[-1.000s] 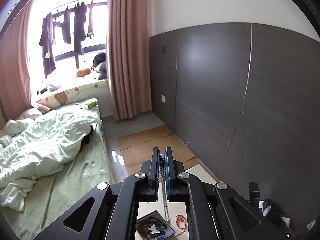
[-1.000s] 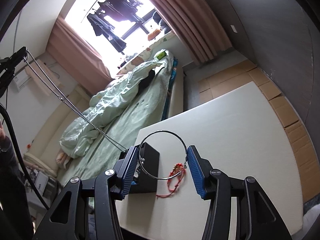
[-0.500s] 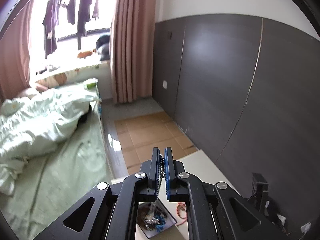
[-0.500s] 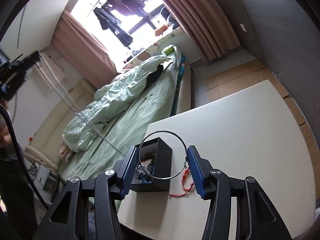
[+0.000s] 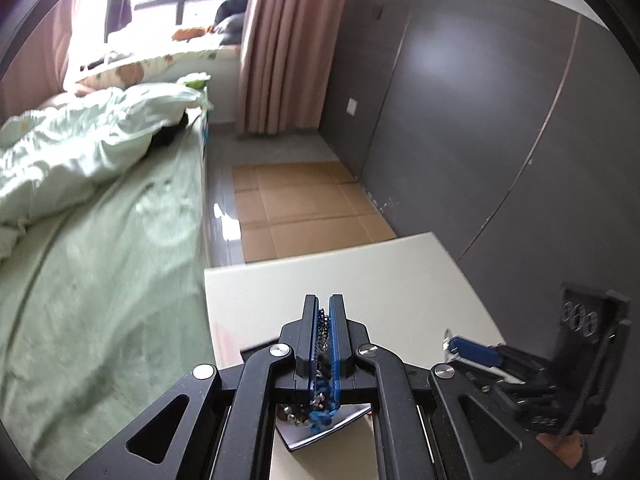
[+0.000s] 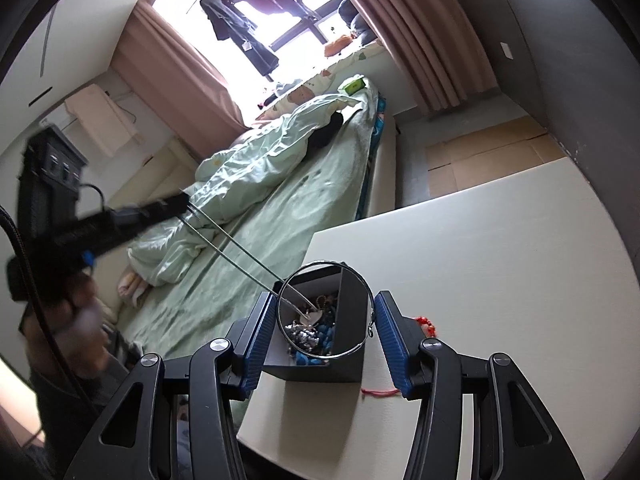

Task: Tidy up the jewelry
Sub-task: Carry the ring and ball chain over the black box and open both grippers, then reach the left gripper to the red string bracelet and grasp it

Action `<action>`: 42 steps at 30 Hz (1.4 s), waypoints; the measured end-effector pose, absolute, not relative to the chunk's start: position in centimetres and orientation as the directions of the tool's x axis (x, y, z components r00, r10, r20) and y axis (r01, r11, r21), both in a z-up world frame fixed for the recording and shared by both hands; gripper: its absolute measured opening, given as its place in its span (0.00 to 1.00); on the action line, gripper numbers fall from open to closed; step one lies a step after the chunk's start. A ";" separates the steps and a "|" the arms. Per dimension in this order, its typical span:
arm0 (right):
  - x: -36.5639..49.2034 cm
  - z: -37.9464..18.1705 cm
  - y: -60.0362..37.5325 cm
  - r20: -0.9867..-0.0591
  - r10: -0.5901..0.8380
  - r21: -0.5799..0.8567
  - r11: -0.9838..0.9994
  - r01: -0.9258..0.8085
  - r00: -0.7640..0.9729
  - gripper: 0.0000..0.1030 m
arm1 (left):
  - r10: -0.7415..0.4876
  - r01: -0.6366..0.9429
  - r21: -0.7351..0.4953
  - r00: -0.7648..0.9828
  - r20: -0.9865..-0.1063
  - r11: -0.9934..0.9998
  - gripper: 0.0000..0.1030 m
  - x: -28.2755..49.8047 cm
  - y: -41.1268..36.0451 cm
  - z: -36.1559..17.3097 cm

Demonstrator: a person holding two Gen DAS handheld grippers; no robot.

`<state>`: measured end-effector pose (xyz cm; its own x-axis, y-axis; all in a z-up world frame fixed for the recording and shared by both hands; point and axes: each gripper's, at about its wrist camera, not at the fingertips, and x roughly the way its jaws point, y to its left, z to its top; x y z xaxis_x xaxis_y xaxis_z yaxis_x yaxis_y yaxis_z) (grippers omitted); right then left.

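Observation:
My left gripper [image 5: 324, 312] is shut on a silver bead chain [image 5: 322, 344]. In the right wrist view the left gripper [image 6: 176, 202] is up at the left and the chain [image 6: 240, 250] hangs taut down into the black jewelry box [image 6: 348, 344]. The box holds silver and blue jewelry [image 6: 310, 334]. It also shows under my left gripper [image 5: 320, 428]. My right gripper [image 6: 326, 316] holds a thin silver ring bangle [image 6: 370, 300] between its blue pads, just above the box. A red string bracelet [image 6: 426, 324] lies on the table right of the box.
The white table [image 6: 480, 280] stands beside a bed with green bedding [image 6: 260, 184]. A dark wall panel [image 5: 480, 100] runs along the right. Flat cardboard [image 5: 304, 208] lies on the floor beyond the table. The right gripper body [image 5: 520, 368] shows at the left wrist view's right.
My left gripper has come down toward the table and the chain now drops into the box. My right gripper with the bangle has moved over the box.

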<state>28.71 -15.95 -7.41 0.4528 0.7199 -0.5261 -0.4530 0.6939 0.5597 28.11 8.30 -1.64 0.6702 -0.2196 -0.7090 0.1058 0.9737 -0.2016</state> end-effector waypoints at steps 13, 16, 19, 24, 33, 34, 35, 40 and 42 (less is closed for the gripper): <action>29.7 -7.1 -12.6 -0.551 0.726 0.529 0.685 -0.500 0.411 0.50 | -0.323 0.043 -0.384 0.633 -0.703 0.922 0.74 28.0 10.2 -7.3; 30.0 -7.0 -11.7 -0.560 0.725 0.518 0.684 -0.514 0.400 0.50 | -0.305 0.014 -0.394 0.659 -0.688 0.919 0.74 27.5 11.5 -7.0; 30.5 -7.1 -10.5 -0.576 0.722 0.503 0.683 -0.530 0.384 0.50 | -0.281 -0.022 -0.400 0.677 -0.680 0.916 0.74 27.0 12.9 -7.0; 30.8 -7.4 -8.3 -0.609 0.713 0.469 0.676 -0.568 0.347 0.50 | -0.260 -0.059 -0.415 0.698 -0.668 0.908 0.74 26.4 14.8 -7.1; 32.6 -8.9 -5.8 -0.662 0.703 0.492 0.670 -0.555 0.261 0.52 | -0.238 -0.081 -0.414 0.713 -0.660 0.906 0.74 25.7 16.2 -7.3; 32.8 -9.1 -6.0 -0.671 0.692 0.489 0.683 -0.542 0.266 0.52 | -0.239 -0.079 -0.414 0.713 -0.659 0.907 0.74 25.7 16.1 -7.3; 32.8 -9.2 -6.2 -0.671 0.692 0.494 0.686 -0.535 0.267 0.52 | -0.240 -0.076 -0.413 0.714 -0.658 0.907 0.74 25.7 16.0 -7.3; 32.2 -8.2 -8.8 -0.641 0.700 0.508 0.694 -0.510 0.314 0.69 | -0.250 -0.048 -0.404 0.717 -0.651 0.914 0.74 25.8 15.2 -7.1; 32.0 -7.9 -9.8 -0.635 0.698 0.511 0.701 -0.497 0.332 0.69 | -0.257 -0.031 -0.396 0.715 -0.651 0.918 0.74 25.9 14.5 -7.0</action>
